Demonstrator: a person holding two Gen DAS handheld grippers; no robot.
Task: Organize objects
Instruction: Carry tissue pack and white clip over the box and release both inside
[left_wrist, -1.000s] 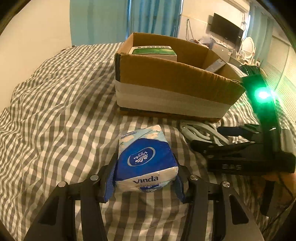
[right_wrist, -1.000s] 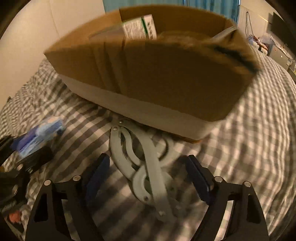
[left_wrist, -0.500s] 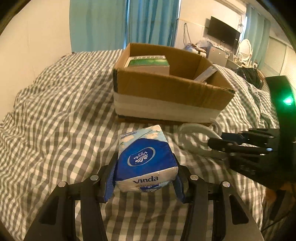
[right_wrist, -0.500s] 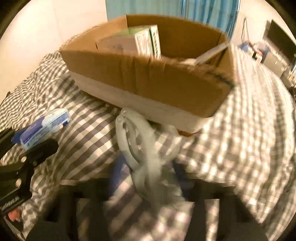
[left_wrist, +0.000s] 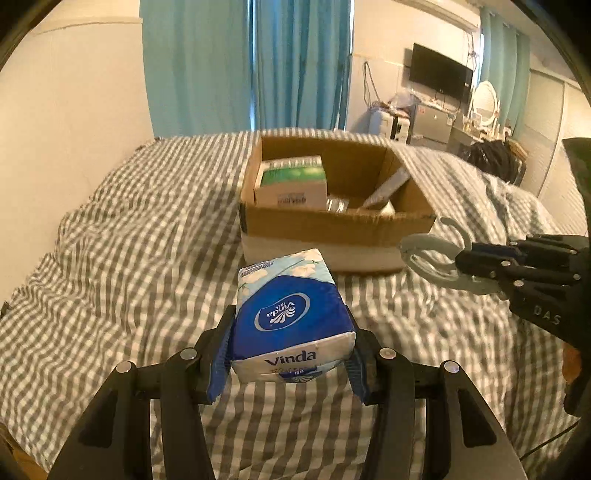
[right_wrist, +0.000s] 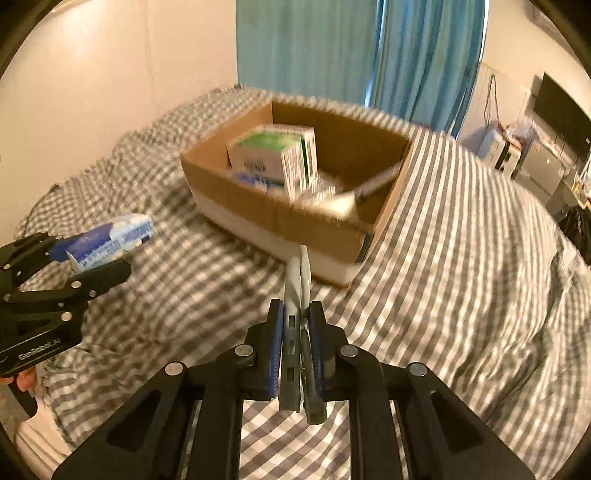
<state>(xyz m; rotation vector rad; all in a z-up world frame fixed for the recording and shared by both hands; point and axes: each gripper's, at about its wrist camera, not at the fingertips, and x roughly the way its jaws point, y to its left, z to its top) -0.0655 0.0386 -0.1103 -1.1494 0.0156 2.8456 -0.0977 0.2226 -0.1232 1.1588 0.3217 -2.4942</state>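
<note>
You are carrying two things to the cardboard box (left_wrist: 332, 229) on the checked bed (left_wrist: 129, 258). Your left gripper (left_wrist: 290, 354) pinches the Vinda tissue pack (left_wrist: 291, 314) in the air, near the box. Your right gripper (right_wrist: 297, 343) is pressed tight on the grey clip (right_wrist: 298, 295). Next, I think, lift both over the near wall and drop them in. Inside sit a green-and-white carton (left_wrist: 291, 181) on the left and some small things I cannot make out.

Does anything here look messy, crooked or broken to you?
Nothing looks broken or spilled. Inside the brown cardboard box, the green-and-white carton sits tilted on other items, and a long flat packet leans against the box's right wall. The grey-and-white checked bedcover is rumpled. The box contents are blurred, so finer details stay unclear.
</note>
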